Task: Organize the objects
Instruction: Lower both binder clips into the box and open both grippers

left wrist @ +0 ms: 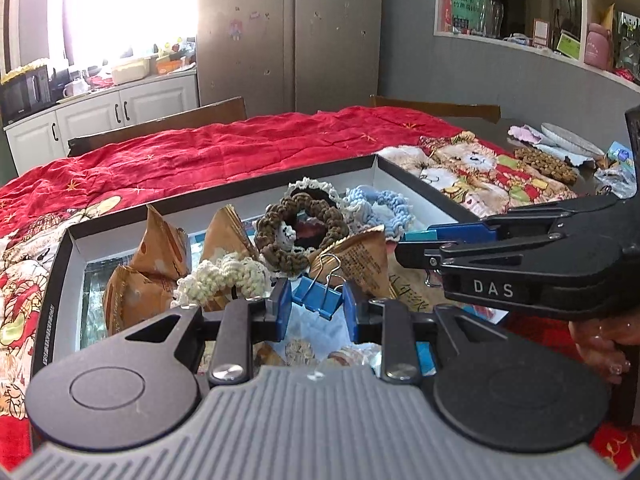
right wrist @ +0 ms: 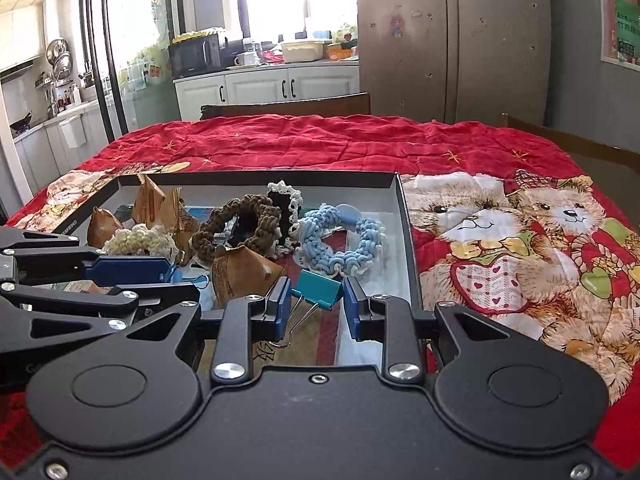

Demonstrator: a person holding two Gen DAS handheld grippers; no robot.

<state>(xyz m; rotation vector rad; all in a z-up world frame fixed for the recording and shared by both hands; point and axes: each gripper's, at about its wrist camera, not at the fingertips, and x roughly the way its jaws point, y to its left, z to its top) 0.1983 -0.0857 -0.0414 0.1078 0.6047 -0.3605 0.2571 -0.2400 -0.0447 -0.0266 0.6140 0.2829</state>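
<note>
The task looks well advanced, judging by how much already lies in the shallow box (right wrist: 408,216) that fills the middle of both views. Inside it sit several brown snack packets (left wrist: 160,244), a cream crocheted scrunchie (left wrist: 224,276), a brown scrunchie (right wrist: 240,220), a black-and-white one (right wrist: 286,208) and a light blue one (right wrist: 340,240), all heaped loosely, some overlapping, rather than sorted into groups.

The left claw (left wrist: 312,306) grips a blue binder clip (left wrist: 316,300) between its blue pads, low centre of the left wrist view, held just over the near part of the box. The right claw (right wrist: 316,300) grips a teal binder clip (right wrist: 320,288), its wire handle hanging down toward the lower left, also over the near edge of the box. Each claw shows in the other's view, coming in from the side of the frame, so the two are near each other.

What seems left is to release both clips into the box. Beyond that, at the right edge of the left wrist view, a few things lie outside the box on the desk (left wrist: 500,128): a brown knitted piece (left wrist: 548,164), some pale cloth or plates (left wrist: 560,138) and small wrapped bits, too small to name. Whether those belong to the task I cannot tell. The red bear-print cloth (right wrist: 320,140) beyond the box carries nothing else.
</note>
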